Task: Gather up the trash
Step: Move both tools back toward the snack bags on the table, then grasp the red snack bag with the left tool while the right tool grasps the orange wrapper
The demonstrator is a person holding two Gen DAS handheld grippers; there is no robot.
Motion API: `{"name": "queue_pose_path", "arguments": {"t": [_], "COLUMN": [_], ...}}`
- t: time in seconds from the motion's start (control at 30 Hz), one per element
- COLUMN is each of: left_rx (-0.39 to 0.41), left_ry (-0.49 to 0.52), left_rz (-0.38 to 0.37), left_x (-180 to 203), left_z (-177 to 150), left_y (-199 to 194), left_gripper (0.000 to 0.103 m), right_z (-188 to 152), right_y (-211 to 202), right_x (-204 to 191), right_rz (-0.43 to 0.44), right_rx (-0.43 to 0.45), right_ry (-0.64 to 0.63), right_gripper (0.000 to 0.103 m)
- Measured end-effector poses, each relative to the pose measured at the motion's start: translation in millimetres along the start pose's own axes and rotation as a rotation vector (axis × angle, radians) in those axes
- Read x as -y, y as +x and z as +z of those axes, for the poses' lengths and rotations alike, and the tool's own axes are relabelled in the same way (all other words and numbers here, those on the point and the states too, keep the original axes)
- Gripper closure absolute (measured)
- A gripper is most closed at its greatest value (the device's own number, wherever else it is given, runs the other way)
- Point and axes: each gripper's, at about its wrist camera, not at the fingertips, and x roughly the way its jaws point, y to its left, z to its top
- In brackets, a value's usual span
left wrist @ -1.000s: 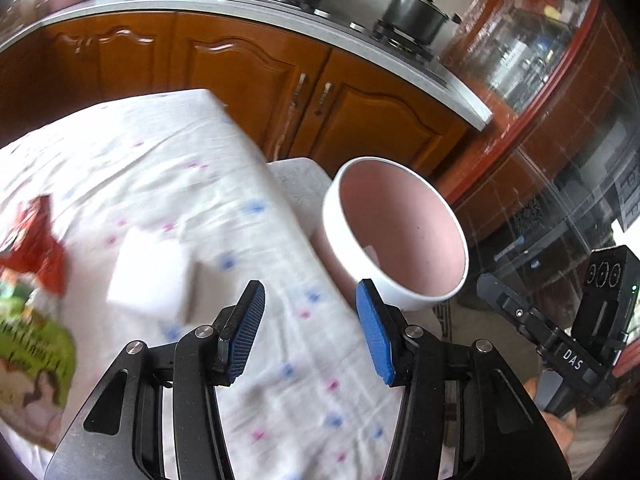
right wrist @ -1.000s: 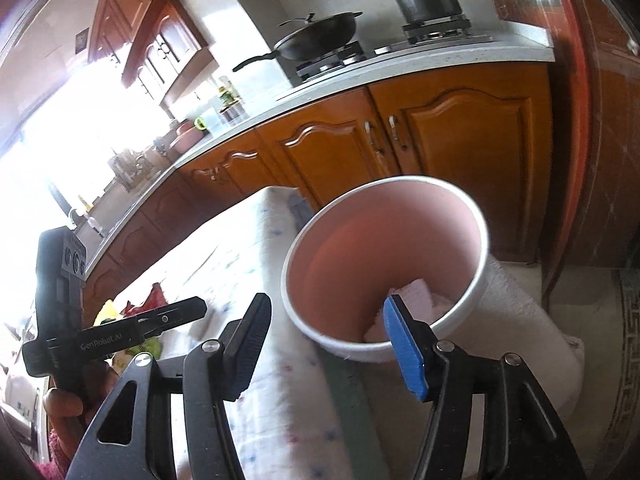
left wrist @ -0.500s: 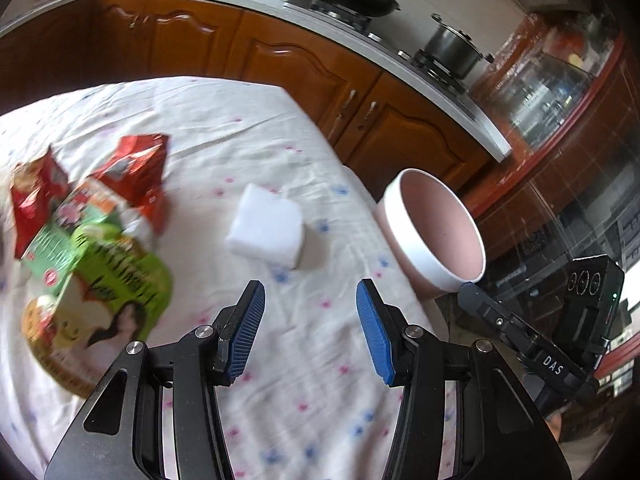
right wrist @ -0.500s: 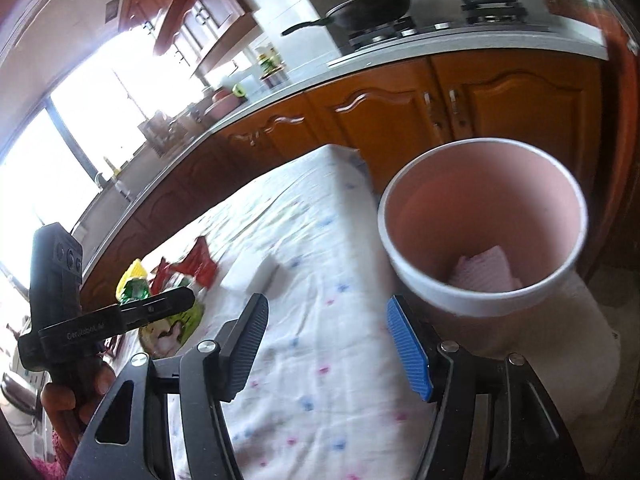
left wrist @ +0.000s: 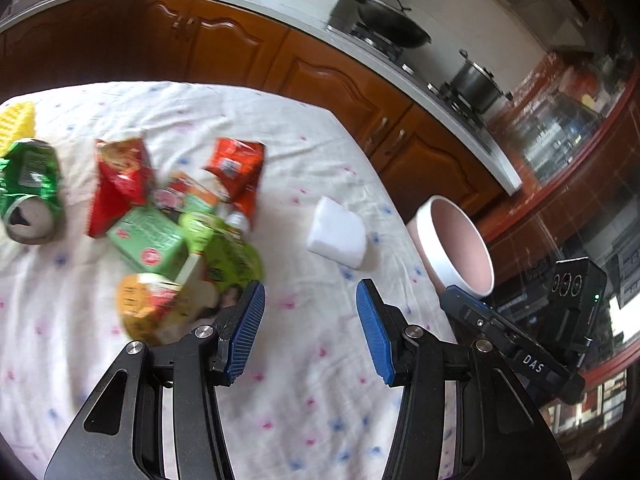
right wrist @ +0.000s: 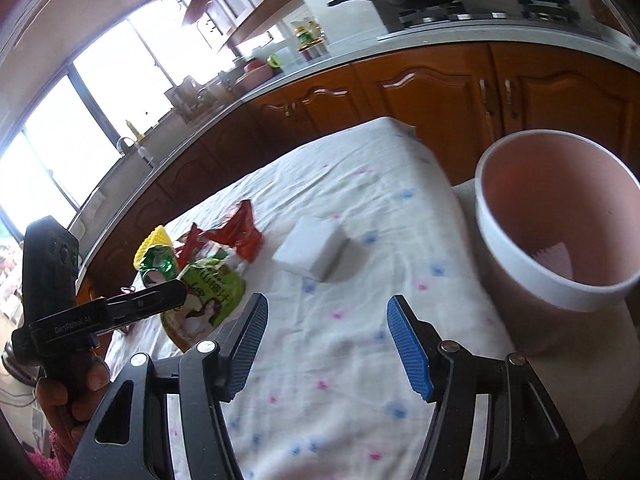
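Note:
Trash lies on the white dotted tablecloth (left wrist: 304, 360): red snack bags (left wrist: 120, 184), a green carton (left wrist: 148, 240), a green pouch (left wrist: 228, 260), a crushed green can (left wrist: 28, 188) and a white sponge block (left wrist: 338, 232). A pink bin (right wrist: 560, 220) with a white rim stands off the table's right edge, a pink scrap at its bottom. My left gripper (left wrist: 310, 320) hovers open over the cloth, right of the pouch and short of the sponge. My right gripper (right wrist: 326, 340) is open above the cloth, nothing between its pads; the sponge (right wrist: 310, 248) lies ahead of it.
Wooden kitchen cabinets (right wrist: 440, 92) with a grey counter run behind the table, carrying a wok (left wrist: 392, 24) and a pot (left wrist: 476, 80) on a stove. A yellow object (left wrist: 16, 124) lies at the cloth's far left. A hand (right wrist: 76, 392) grips the left tool.
Both views have swung left from the bin toward the trash pile. The can and more wrappers have come into the left view. The bin has slid to the right edge.

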Motion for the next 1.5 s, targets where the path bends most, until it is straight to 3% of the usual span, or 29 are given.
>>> {"name": "queue_pose_path", "arguments": {"t": [0.67,0.97,1.27,1.37,1.5], "left_rx": [0.102,0.085,0.03,0.017,0.012], "left_ry": [-0.129,-0.153,-0.175,-0.172,-0.153], "left_rz": [0.1,0.164,0.19,0.186,0.184], "left_x": [-91,-118,-135,-136,-134], "left_z": [36,66,75,74,74], "left_y": [-34,-6,22,29,33], "left_gripper": [0.055,0.055,0.058,0.068,0.085], "right_z": [36,55,73,72,68], "right_y": [67,107,153,168,177], "right_x": [-62,-71,-71,-70,-71], "right_rz": [0.132,0.17,0.187,0.194,0.204], "right_rx": [-0.028,-0.053,-0.101,-0.128,-0.153], "right_ry": [-0.038,0.006,0.052,0.065,0.06], "right_gripper": [0.039,0.04,0.046,0.052,0.08]}}
